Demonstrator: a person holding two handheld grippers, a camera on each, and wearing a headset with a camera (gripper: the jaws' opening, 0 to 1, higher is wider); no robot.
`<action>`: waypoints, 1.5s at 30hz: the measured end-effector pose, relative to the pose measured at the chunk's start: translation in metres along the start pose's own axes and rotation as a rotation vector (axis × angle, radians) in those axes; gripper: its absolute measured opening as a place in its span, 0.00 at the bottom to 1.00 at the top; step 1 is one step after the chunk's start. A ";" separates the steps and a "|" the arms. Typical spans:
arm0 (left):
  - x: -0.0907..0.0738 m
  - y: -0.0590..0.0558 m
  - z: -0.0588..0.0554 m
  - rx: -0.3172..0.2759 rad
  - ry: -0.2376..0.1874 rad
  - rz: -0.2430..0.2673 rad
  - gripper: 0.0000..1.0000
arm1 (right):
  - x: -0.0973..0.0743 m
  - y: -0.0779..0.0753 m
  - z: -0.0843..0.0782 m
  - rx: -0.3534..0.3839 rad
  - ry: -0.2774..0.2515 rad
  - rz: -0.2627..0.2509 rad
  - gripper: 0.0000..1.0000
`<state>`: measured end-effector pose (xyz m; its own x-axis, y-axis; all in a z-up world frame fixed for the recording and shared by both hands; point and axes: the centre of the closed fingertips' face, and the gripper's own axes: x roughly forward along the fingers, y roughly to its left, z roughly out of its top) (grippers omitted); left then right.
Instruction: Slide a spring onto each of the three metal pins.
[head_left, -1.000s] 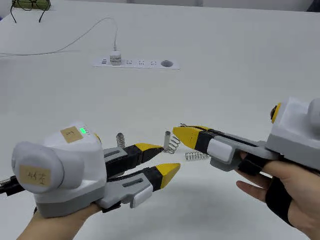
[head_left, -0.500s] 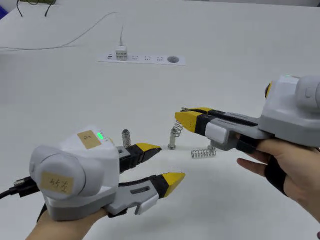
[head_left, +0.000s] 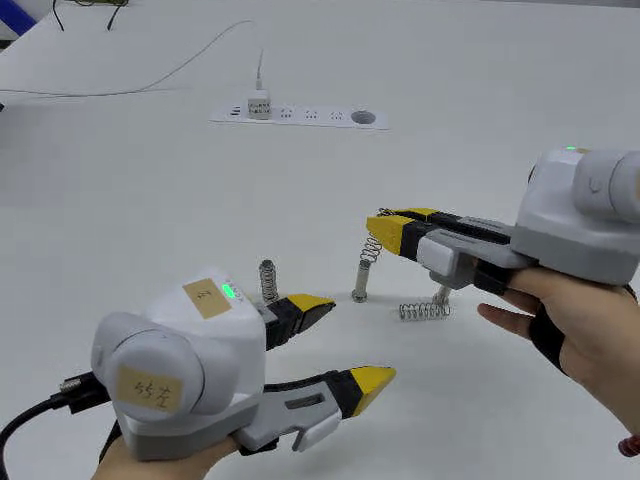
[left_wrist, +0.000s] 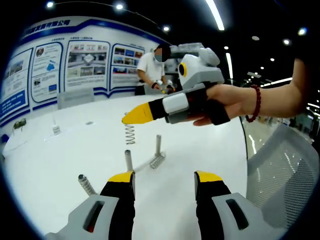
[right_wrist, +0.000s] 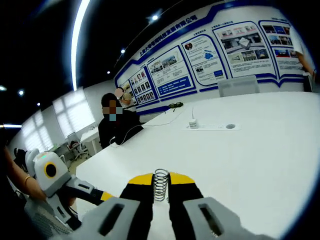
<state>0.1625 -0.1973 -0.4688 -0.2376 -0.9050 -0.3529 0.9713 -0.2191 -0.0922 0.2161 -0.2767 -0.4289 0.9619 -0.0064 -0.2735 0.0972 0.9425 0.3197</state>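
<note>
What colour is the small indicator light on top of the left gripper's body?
Green, clearest in the head view: the light on the left gripper.

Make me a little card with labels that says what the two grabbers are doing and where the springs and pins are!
left gripper: open, holding nothing
right gripper: shut on the held spring
held spring: hangs close above the middle pin, not on it yet
near pin: has a spring on it
far pin: bare
loose spring: lying flat on the table beside the far pin
springs left to fit: two
</note>
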 end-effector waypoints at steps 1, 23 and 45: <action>0.000 0.000 -0.001 -0.001 0.002 0.002 0.49 | 0.001 -0.001 0.000 -0.003 0.000 -0.002 0.11; -0.001 0.005 -0.004 0.000 0.010 0.027 0.57 | 0.013 -0.010 -0.015 -0.102 0.045 -0.036 0.11; -0.002 0.007 -0.006 -0.009 0.014 0.034 0.60 | 0.013 -0.008 -0.026 -0.204 0.093 -0.048 0.12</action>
<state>0.1692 -0.1950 -0.4742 -0.2046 -0.9065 -0.3694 0.9788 -0.1849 -0.0882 0.2210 -0.2753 -0.4589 0.9286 -0.0313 -0.3698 0.0798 0.9900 0.1165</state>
